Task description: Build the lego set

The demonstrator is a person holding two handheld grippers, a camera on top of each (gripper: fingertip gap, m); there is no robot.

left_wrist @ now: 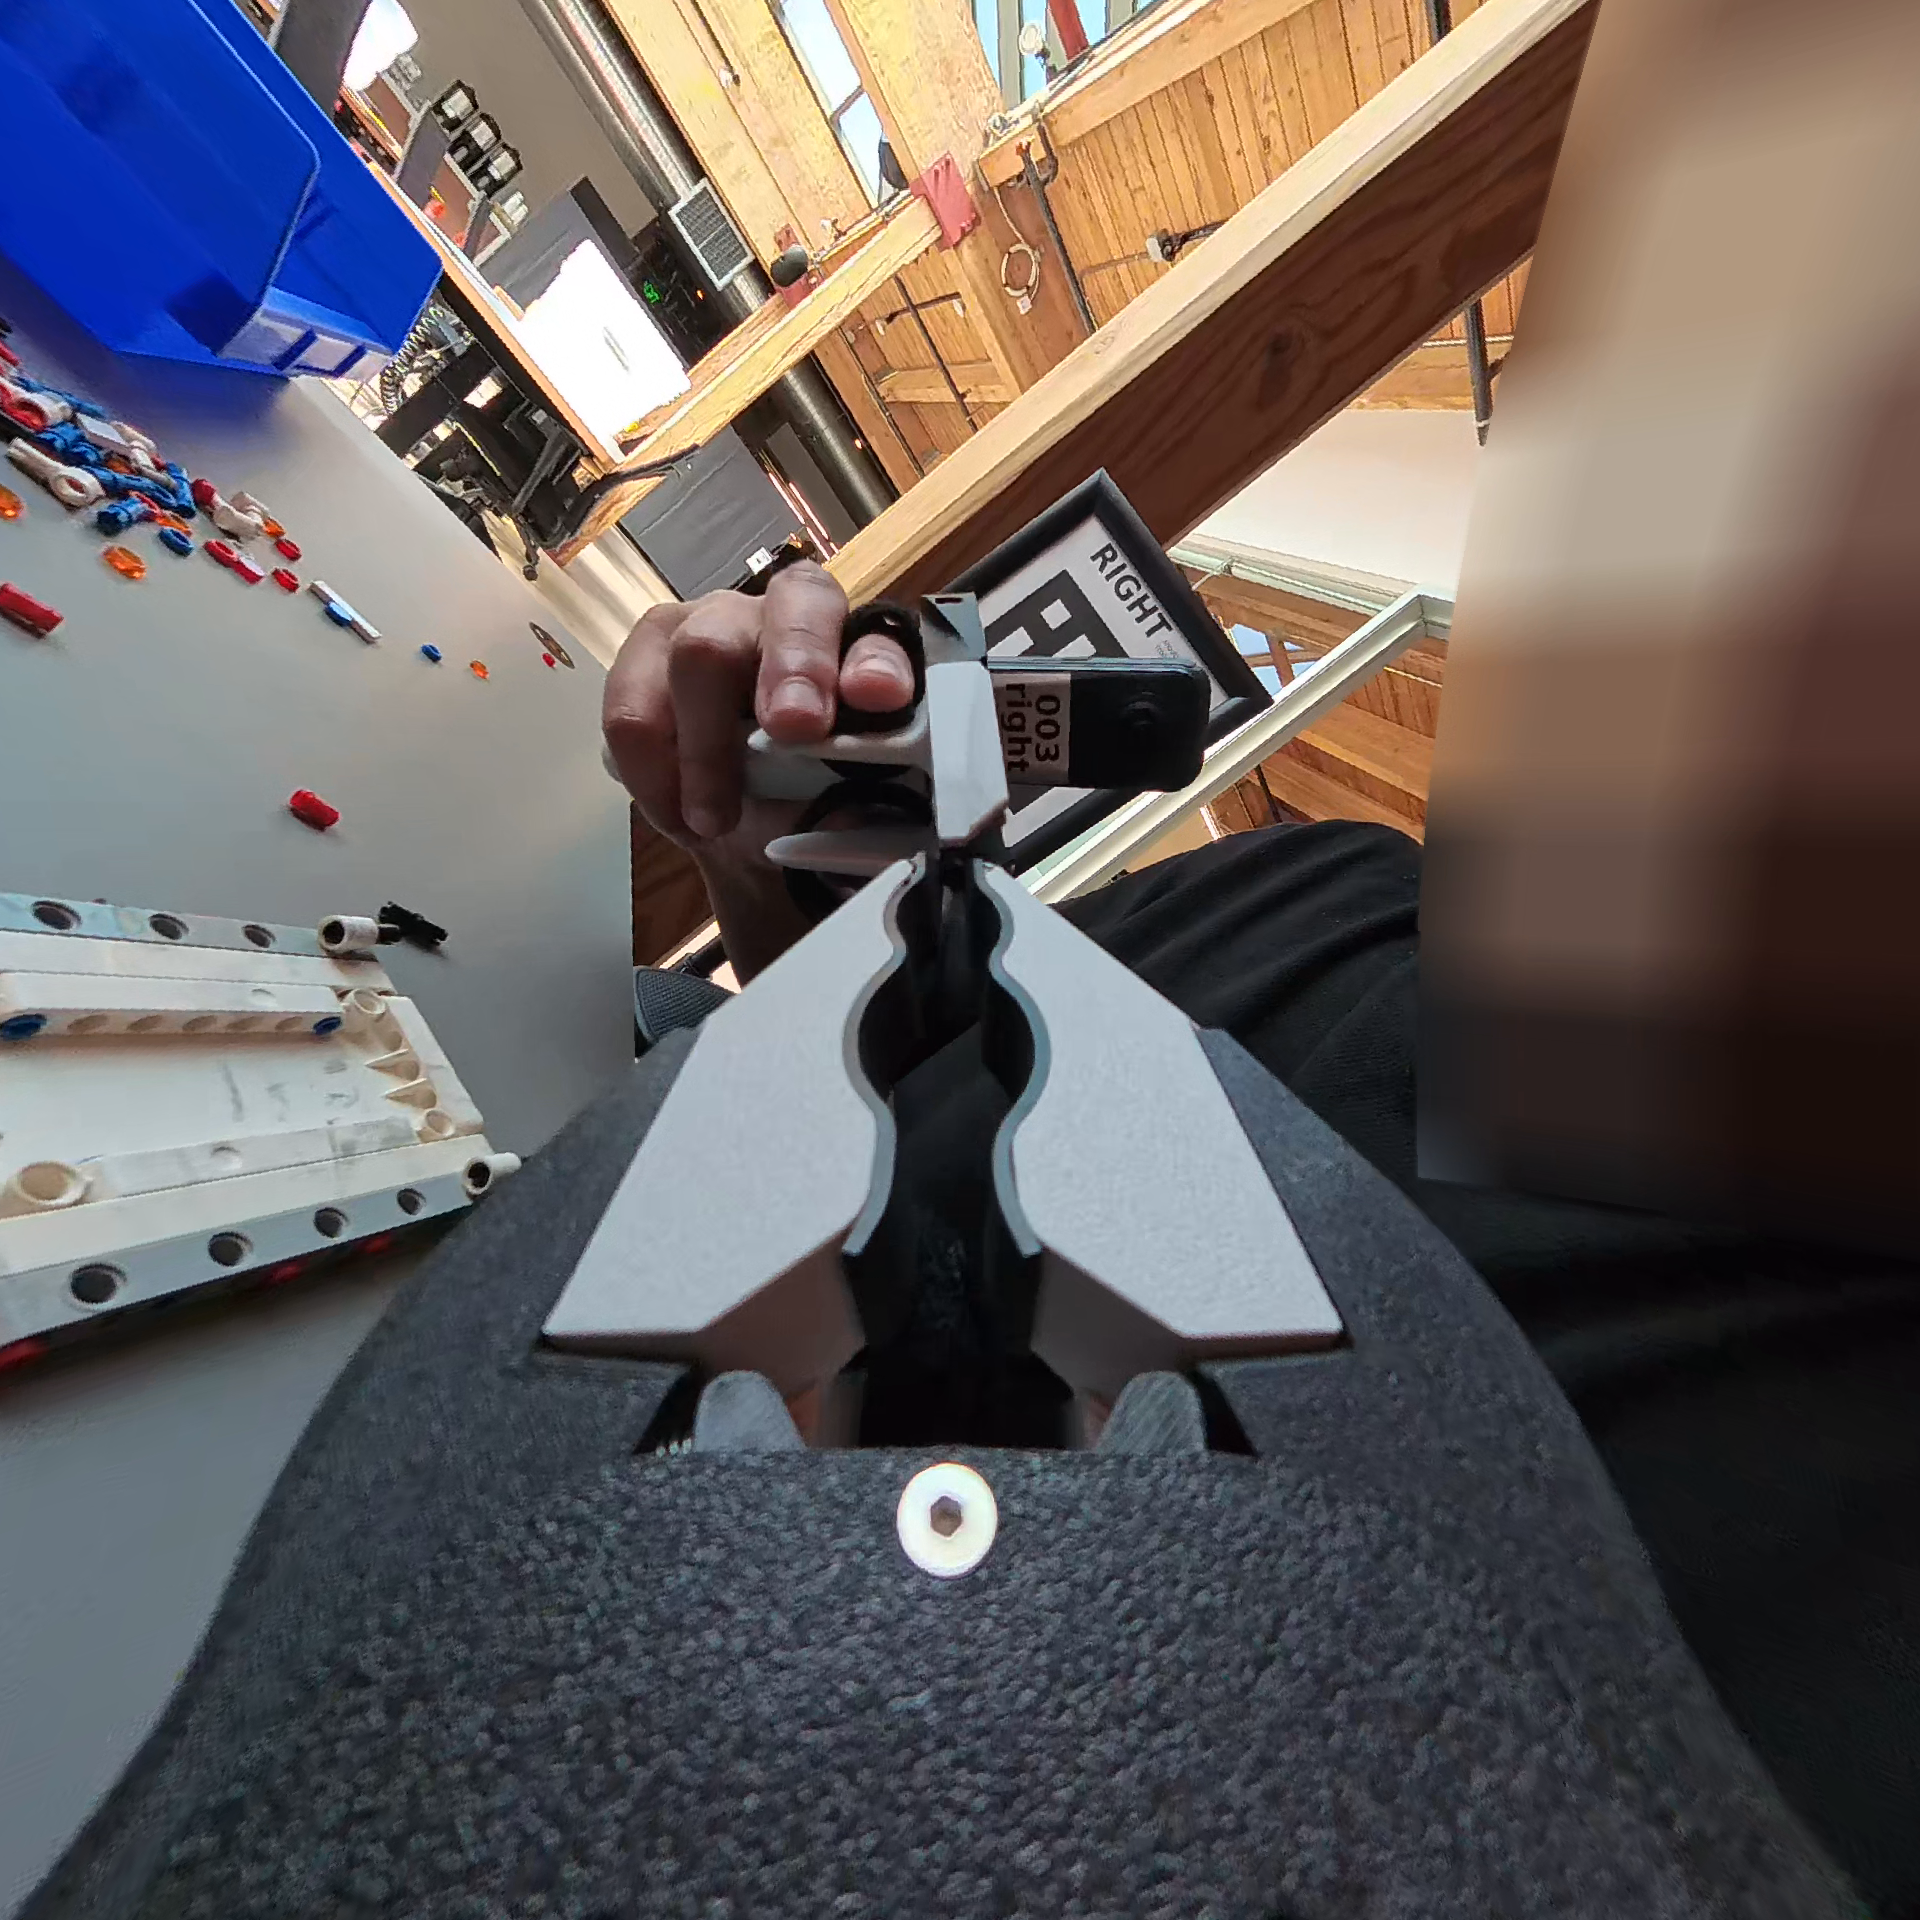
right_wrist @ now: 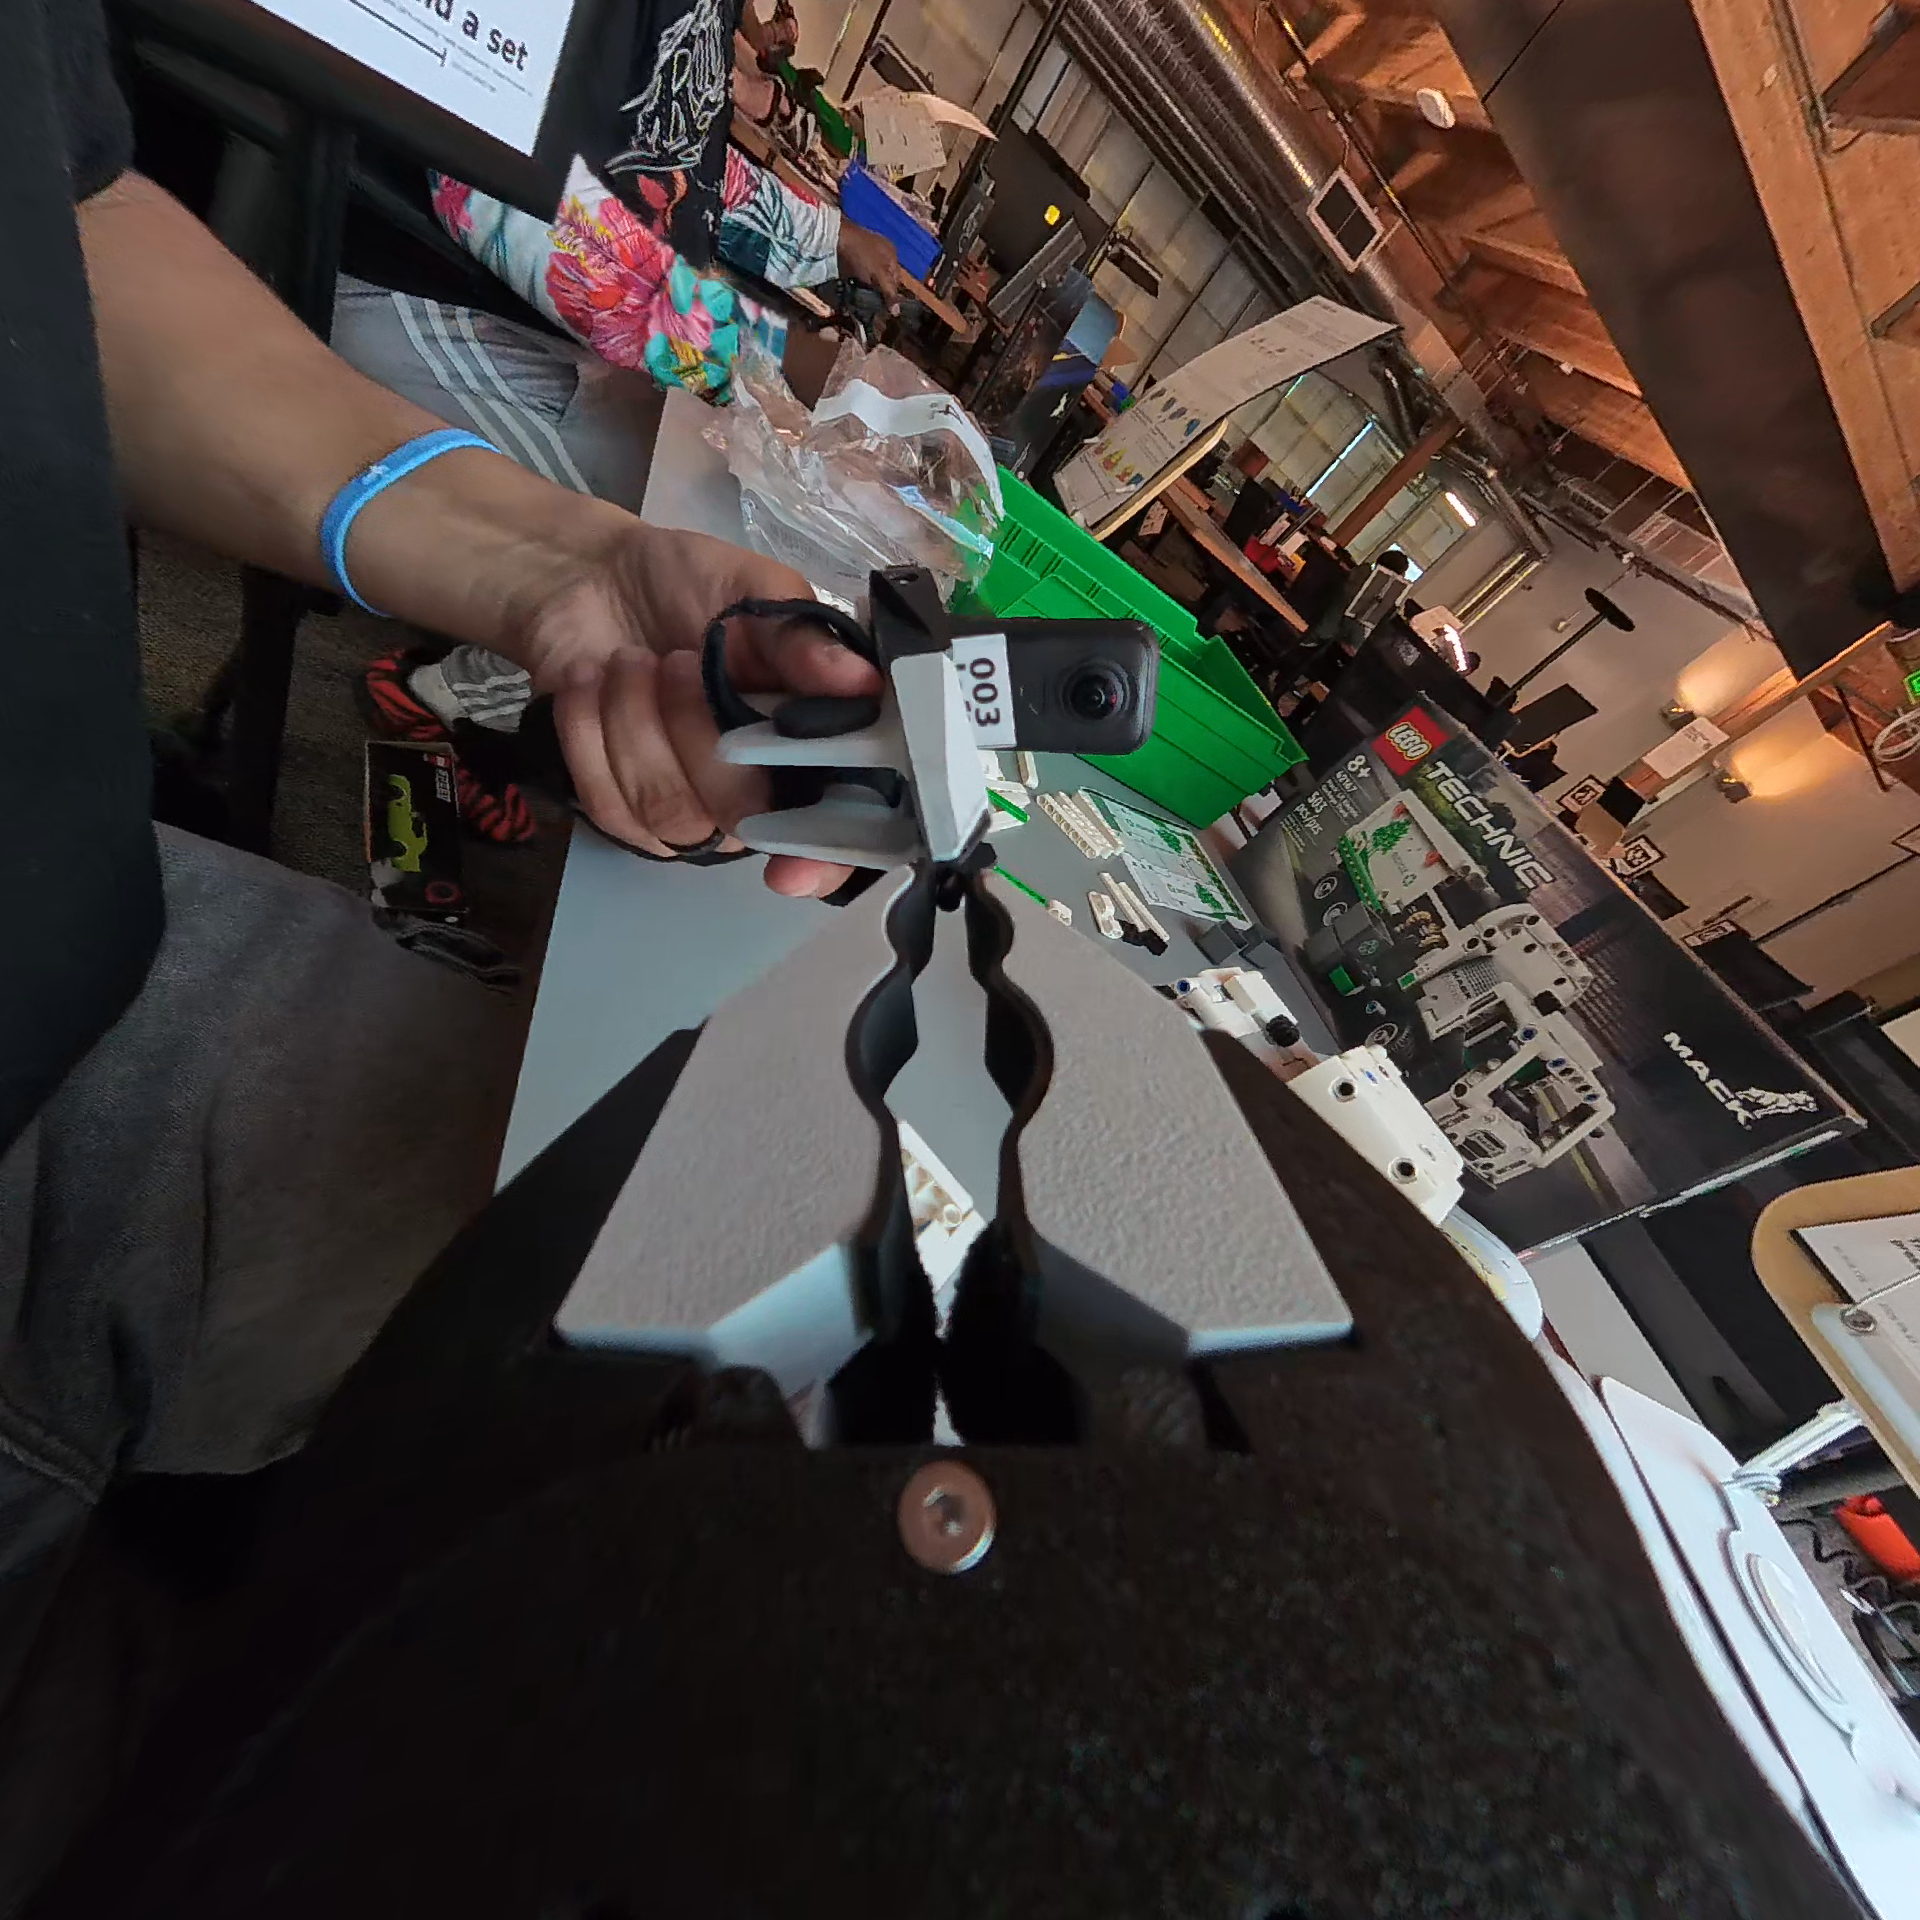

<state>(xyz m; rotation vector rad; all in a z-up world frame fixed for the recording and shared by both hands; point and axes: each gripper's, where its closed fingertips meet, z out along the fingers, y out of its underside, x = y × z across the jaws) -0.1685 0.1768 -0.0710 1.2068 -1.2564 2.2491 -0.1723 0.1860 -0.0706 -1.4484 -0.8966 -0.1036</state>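
Observation:
My left gripper (left_wrist: pixel 943 868) and right gripper (right_wrist: pixel 948 885) face each other tip to tip in the air beside the grey table (left_wrist: pixel 260 727). Both sets of jaws are almost closed, and a small black piece (right_wrist: pixel 948 891) sits where the tips meet. It shows as a thin dark shape between the left fingers (left_wrist: pixel 938 914). A hand holds the right gripper's handle (left_wrist: pixel 727 707). A white Lego assembly (left_wrist: pixel 208 1091) lies on the table to the left. Another white built section (right_wrist: pixel 1351 1101) lies by the set's box (right_wrist: pixel 1507 935).
Loose red, blue, white and orange pieces (left_wrist: pixel 135 488) are scattered near a blue bin (left_wrist: pixel 156 177). A lone red piece (left_wrist: pixel 312 808) lies nearer. A green bin (right_wrist: pixel 1122 644), clear plastic bags (right_wrist: pixel 862 468) and white beams (right_wrist: pixel 1143 862) sit farther along the table. The grippers are tip to tip, or close to it. From either gripper's tips it is about 20 centimeters to the white built section (right_wrist: pixel 1351 1101).

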